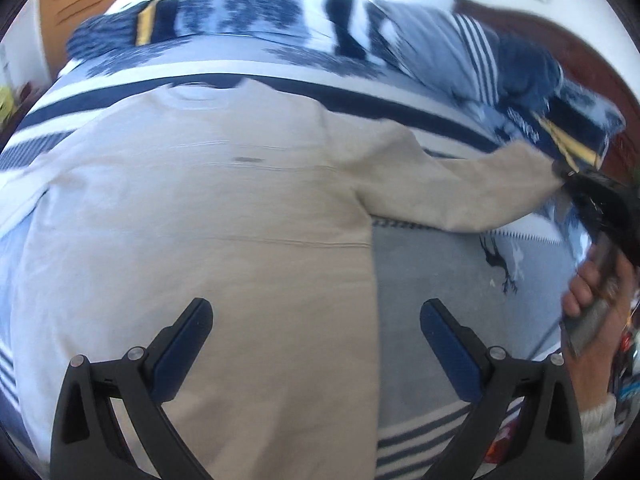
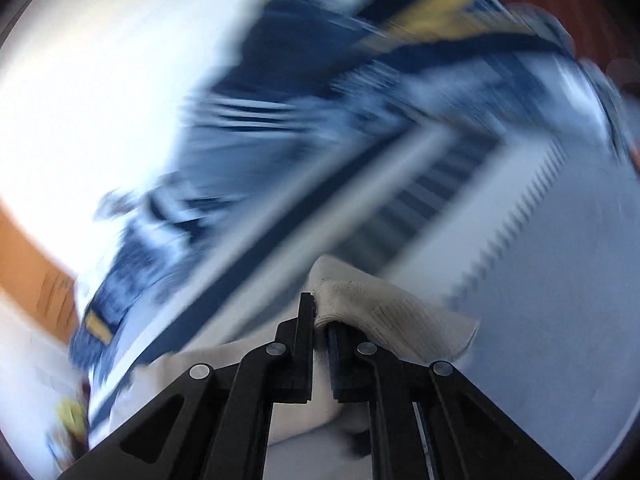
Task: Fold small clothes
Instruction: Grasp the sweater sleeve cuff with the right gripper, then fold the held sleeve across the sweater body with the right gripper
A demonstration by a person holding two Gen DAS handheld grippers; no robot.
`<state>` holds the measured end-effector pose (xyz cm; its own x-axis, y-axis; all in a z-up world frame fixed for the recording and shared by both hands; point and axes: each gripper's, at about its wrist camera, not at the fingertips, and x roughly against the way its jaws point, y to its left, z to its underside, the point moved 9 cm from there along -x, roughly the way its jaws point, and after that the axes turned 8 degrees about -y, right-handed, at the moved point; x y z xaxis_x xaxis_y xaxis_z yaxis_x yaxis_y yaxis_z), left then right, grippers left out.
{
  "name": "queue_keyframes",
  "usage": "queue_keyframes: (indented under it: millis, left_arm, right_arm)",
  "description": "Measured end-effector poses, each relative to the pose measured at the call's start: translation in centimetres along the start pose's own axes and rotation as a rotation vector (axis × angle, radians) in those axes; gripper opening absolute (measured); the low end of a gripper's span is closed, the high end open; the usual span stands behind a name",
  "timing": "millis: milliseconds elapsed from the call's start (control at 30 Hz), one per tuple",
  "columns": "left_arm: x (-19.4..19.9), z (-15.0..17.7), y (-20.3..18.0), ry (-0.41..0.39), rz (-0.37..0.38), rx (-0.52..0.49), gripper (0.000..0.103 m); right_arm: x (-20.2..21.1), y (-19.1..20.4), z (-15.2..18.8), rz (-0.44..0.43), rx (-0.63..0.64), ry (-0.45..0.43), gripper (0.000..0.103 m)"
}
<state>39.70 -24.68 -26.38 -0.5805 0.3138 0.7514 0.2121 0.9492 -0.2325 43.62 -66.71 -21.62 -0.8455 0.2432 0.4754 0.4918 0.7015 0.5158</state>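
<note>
Right wrist view: right tool point(image 2: 320, 316) clamped on beige sweater point(image 1: 208, 216) cuff, apparently; left tool point(image 1: 316, 320) wide above hem.

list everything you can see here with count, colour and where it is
sweater: 1, beige, spread flat on the bed, one sleeve stretched right
sleeve cuff: 1, cream ribbed, pinched in the right gripper
bedspread: 1, blue, grey and white patterned, under the sweater
pillows: blurred, blue-white striped, far side of bed
wooden furniture: 1, brown, top left
left gripper: 1, black, blue pads, open above sweater
right gripper: 1, black, shut on cuff
hand: 1, holding right gripper
</note>
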Motion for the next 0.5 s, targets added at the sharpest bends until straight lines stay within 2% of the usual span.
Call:
queue_keyframes:
  millis: [33, 100, 133, 200, 300, 333, 367, 500]
  left_arm:
    - [0.9, 0.0, 1.3, -0.012, -0.002, 0.021, 0.103]
    - [2.8, -0.1, 4.2, -0.038, -0.016, 0.059, 0.103]
    - [3.6, -0.1, 5.6, -0.049, -0.027, 0.075, 0.103]
    - [5.2, 0.0, 9.1, -0.068, -0.066, 0.118, 0.103]
    - [6.7, 0.6, 14.4, -0.082, -0.133, 0.192, 0.103]
    - [7.1, 1.0, 16.2, -0.081, -0.147, 0.221, 0.103]
    - [7.5, 1.3, 17.8, -0.082, -0.157, 0.249, 0.103]
    - [8.2, 3.1, 22.6, -0.076, -0.180, 0.327, 0.103]
  right_arm:
    - [2.0, 4.3, 0.2, -0.091, 0.074, -0.008, 0.006]
    - [4.9, 9.8, 1.6, -0.194, 0.193, -0.009, 0.006]
    - [6.9, 14.0, 3.3, -0.280, 0.279, 0.003, 0.006]
    - [9.3, 18.7, 6.6, -0.378, 0.367, 0.036, 0.006]
    - [13.1, 25.3, 13.9, -0.522, 0.487, 0.146, 0.006]
    - [13.7, 26.2, 15.7, -0.538, 0.527, 0.164, 0.006]
    - [14.0, 27.8, 19.0, -0.558, 0.592, 0.203, 0.006]
    - [13.9, 29.7, 28.8, -0.587, 0.699, 0.369, 0.006]
